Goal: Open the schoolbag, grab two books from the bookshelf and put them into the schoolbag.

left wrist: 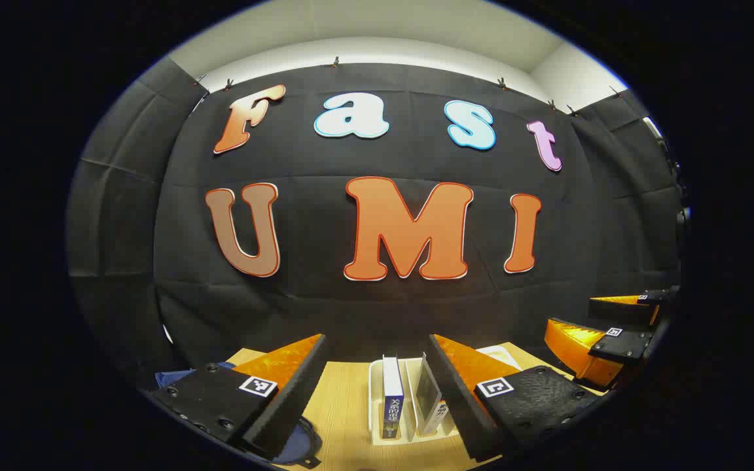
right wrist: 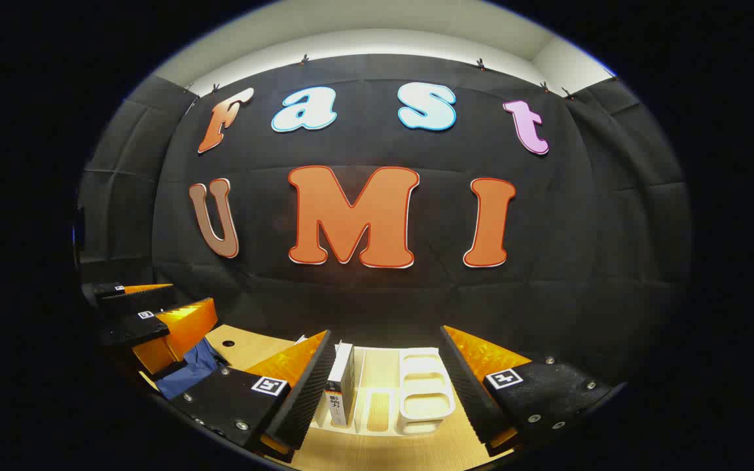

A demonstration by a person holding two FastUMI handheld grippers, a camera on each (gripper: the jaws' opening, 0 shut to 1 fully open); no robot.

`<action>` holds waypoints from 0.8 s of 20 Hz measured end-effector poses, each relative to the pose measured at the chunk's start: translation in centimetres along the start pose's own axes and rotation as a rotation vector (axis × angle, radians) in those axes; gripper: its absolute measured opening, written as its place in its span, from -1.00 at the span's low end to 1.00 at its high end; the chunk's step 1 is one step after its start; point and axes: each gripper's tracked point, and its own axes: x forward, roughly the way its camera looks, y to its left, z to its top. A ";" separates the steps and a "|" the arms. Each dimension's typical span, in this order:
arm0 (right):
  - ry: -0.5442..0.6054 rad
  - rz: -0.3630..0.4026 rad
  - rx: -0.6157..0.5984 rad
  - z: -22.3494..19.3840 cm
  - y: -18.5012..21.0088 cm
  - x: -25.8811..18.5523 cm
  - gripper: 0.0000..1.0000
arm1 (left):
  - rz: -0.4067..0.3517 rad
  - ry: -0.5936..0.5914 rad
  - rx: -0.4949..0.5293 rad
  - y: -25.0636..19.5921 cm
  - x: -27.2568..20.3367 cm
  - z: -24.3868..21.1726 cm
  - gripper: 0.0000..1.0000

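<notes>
A white bookshelf rack [left wrist: 374, 392] stands on the wooden table, holding a blue-spined book [left wrist: 391, 399] and a paler book [left wrist: 427, 394] upright. My left gripper [left wrist: 377, 392] hovers open, short of the rack, with nothing between its fingers. The blue schoolbag [left wrist: 174, 377] lies at the lower left, mostly hidden behind the left finger. In the right gripper view, the rack [right wrist: 424, 392] sits ahead with one light-spined book [right wrist: 341, 387] beside the left finger. My right gripper [right wrist: 383, 392] is open and holds nothing. The schoolbag [right wrist: 192, 373] shows as blue cloth at the left.
The wooden table [left wrist: 344, 405] ends at the black cloth wall just behind the rack. The right gripper [left wrist: 606, 325] appears at the far right of the left gripper view, open. The left gripper [right wrist: 153, 313] appears at the far left of the right gripper view.
</notes>
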 end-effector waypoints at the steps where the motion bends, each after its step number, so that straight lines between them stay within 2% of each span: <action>1: 0.001 -0.002 -0.002 0.0 0.0 -0.1 0.88 | -0.003 0.002 0.002 -0.1 0.0 -0.3 0.89; 7: 0.023 -0.018 0.001 -0.9 -0.6 -0.3 0.88 | -0.015 0.015 0.001 -0.5 -0.3 -1.0 0.89; 16: 0.032 -0.014 -0.002 -1.2 -0.5 0.0 0.88 | 0.014 0.019 -0.007 0.5 -0.4 -1.4 0.89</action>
